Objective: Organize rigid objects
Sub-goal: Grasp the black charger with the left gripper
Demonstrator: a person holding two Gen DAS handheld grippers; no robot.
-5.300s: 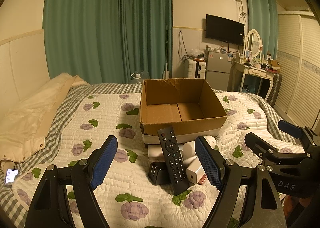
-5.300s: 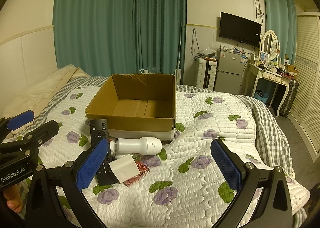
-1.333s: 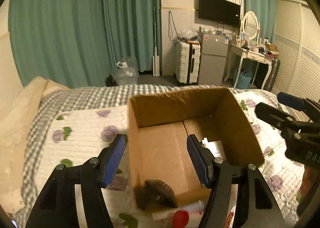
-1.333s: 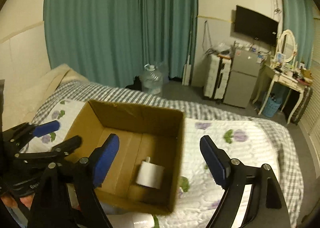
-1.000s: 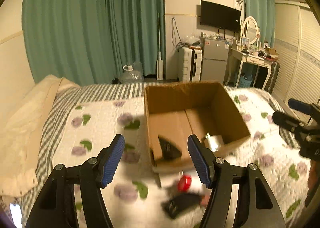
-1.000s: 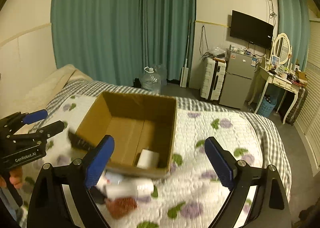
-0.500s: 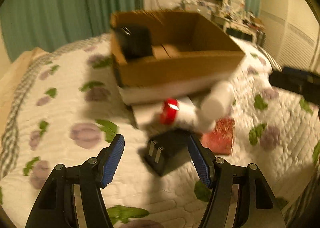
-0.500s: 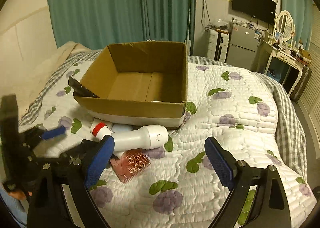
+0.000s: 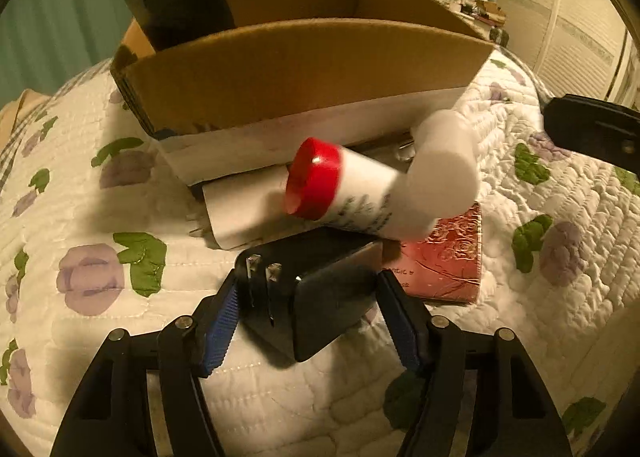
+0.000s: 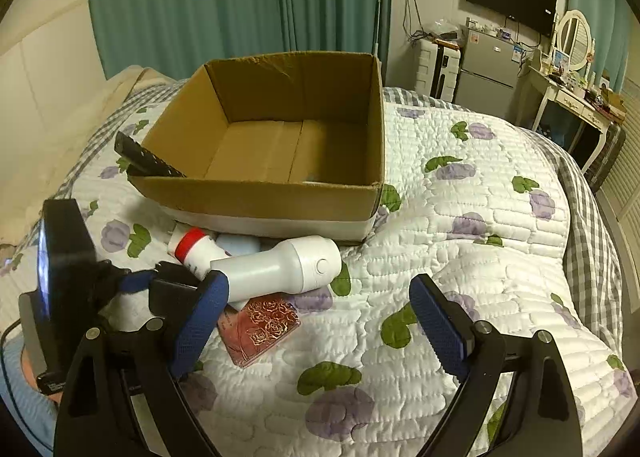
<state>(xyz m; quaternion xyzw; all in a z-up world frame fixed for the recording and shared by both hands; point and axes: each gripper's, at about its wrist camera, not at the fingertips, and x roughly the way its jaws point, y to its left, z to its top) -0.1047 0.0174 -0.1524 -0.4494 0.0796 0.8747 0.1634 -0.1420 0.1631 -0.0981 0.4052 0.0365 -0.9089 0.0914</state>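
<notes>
The black plug adapter [image 9: 316,297] lies on the quilted bed [image 9: 100,337] in the lower middle of the left wrist view, its two metal prongs pointing to the left of the frame, and the left tongs [image 9: 310,321] bracket it with a blue pad on either side; the pads look close to its flanks, but whether they press on it cannot be told from this picture. It looks a hard, compact block of plastic, probably light and stiff, with smooth faces that could slip, so the broad flat sides seem the place to take hold, clear of the prongs. Just above it in the frame a white bottle with a red cap [image 9: 316,181] lies slanted, and a fatter white bottle [image 9: 444,173] rests across that one, blurred; both are rigid and round and likely to roll if nudged. A flat red card case [image 9: 448,261] lies to the right of the adapter, partly under the bottles. Beyond them, in the upper half of the frame, stands the cardboard box [image 9: 304,69], with a black remote [image 10: 144,159] leaning over its left corner as the right wrist view shows it. The right tongs [image 10: 320,317] hang spread wide and empty at the bottom of that view, over the quilt near the fat bottle and well apart from the box
</notes>
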